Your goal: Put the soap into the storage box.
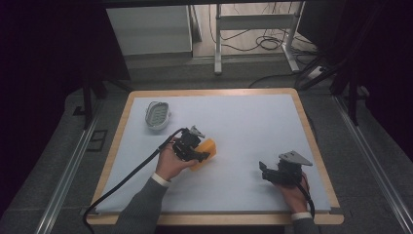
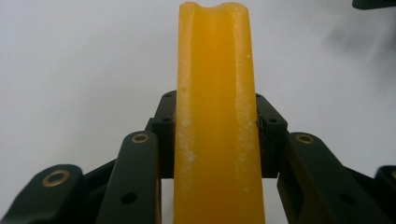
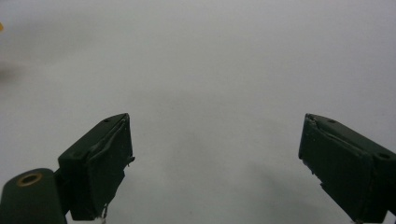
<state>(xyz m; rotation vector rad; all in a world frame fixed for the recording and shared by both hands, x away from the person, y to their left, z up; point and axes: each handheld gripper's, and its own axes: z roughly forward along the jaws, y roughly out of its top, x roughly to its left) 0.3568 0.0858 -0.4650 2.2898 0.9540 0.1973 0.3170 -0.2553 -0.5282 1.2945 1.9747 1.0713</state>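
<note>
A bar of orange soap [image 1: 205,151] lies in the middle of the white table, clamped on its long sides by my left gripper [image 1: 202,155]. In the left gripper view the orange soap [image 2: 215,116] runs straight up between the two black jaws, and my left gripper [image 2: 215,126] is shut on it. My right gripper [image 1: 263,170] rests near the table's front right, pointing left, about a hand's width from the soap. In the right gripper view my right gripper [image 3: 215,154] stands wide open over bare white surface with nothing between its fingers [image 3: 100,158].
A white soap dish [image 1: 157,115] with a ribbed inside sits at the table's far left. The wooden table edge [image 1: 214,92] frames the white top. A black cable [image 1: 126,180] trails from the left gripper off the front left. Table legs and cables stand beyond the far edge.
</note>
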